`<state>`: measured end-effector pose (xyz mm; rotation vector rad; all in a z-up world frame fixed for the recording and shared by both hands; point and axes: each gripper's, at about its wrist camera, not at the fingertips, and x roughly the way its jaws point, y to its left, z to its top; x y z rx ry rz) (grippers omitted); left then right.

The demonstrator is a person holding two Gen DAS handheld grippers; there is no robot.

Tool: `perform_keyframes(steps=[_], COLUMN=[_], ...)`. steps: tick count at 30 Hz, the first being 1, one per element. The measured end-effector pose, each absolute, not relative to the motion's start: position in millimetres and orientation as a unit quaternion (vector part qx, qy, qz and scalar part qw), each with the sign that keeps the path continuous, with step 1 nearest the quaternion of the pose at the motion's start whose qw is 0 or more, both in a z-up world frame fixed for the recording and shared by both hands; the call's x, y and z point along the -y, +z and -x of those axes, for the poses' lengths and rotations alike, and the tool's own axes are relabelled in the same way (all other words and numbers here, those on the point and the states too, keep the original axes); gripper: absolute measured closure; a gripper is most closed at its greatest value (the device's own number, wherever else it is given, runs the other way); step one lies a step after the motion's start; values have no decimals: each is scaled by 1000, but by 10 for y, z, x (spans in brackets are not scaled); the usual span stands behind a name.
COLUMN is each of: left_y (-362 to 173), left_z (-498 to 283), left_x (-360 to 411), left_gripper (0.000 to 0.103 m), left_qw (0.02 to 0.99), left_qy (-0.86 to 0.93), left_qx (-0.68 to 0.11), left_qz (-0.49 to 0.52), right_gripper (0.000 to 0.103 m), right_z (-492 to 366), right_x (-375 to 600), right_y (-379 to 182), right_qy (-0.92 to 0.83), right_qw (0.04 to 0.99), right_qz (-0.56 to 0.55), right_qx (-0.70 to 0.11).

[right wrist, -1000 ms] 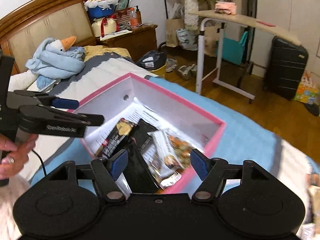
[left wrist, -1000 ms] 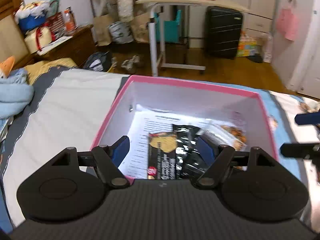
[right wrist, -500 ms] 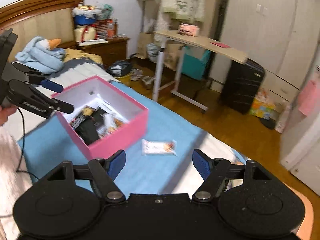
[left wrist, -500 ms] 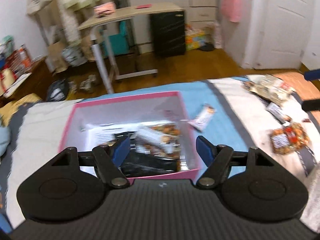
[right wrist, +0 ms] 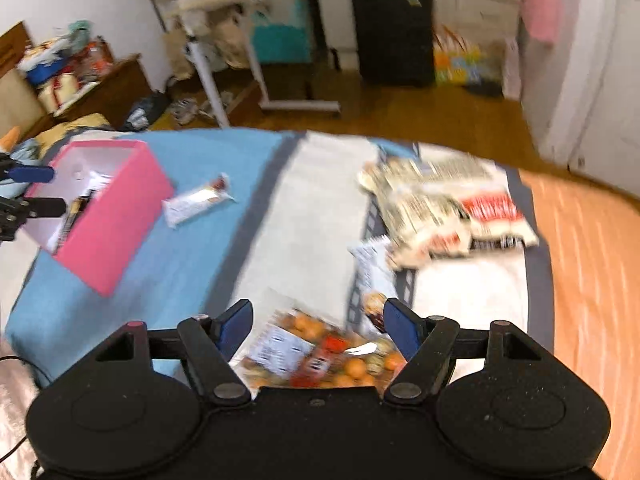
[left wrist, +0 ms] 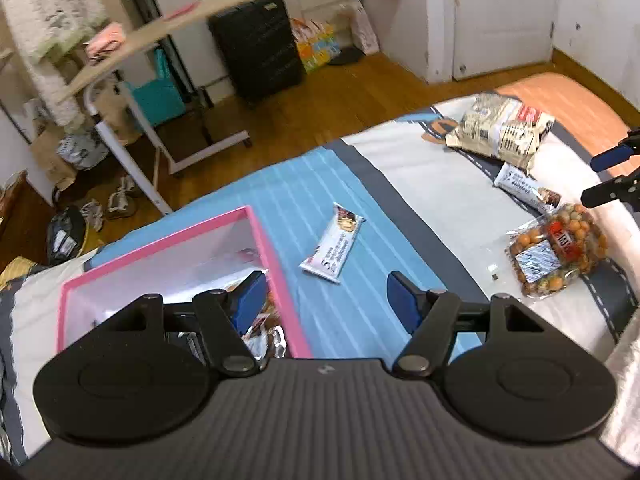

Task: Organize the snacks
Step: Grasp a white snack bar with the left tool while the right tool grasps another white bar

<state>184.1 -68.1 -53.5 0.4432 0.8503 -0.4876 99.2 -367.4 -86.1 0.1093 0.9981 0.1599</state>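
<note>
A pink box (left wrist: 276, 264) with several snack packets inside sits on the bed; it also shows in the right wrist view (right wrist: 116, 216). A white snack bar (left wrist: 334, 248) lies on the blue sheet beside the box, also seen in the right wrist view (right wrist: 196, 200). A clear bag of orange and green nuts (left wrist: 556, 250), a white bar (left wrist: 528, 190) and a large beige bag (left wrist: 500, 130) lie further right. My left gripper (left wrist: 324, 304) is open and empty, over the box's right wall. My right gripper (right wrist: 318, 330) is open and empty, just above the nut bag (right wrist: 320, 354).
The bed's far edge drops to a wooden floor (left wrist: 332, 100). A white rolling desk (left wrist: 160, 28) and a black suitcase (left wrist: 256, 44) stand beyond. An orange blanket (right wrist: 592, 280) covers the bed's right end. The big bag (right wrist: 448, 204) lies behind the nut bag.
Both grippers have swung right, away from the box interior. The left one now faces the loose bar; the right one has travelled to the nut bag. Both stayed open.
</note>
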Motion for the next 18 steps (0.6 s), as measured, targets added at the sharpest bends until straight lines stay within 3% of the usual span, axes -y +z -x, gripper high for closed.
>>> perform_keyframes(steps=[7,14,18], left_y=[-959,-1531,-1727], left_z=[-2273,-2668,-2884], left_x=[1103,1489,1591], left_gripper=[37,37,37], left_qw=[839,818,815], left_qy=[-238,-185,-163], left_qx=[-420,-437,-458], left_qz=[-251,-323,-315], right_gripper=[34,40,41], right_z=[-1269,-1475,-1526], right_x=[3687,3724,3697], right_y=[-1281,-1457,-1553], right_qy=[68,75,68], right_qw=[863,856,853], right_qz=[14,13,29], right_qx=[-501,-512,-517])
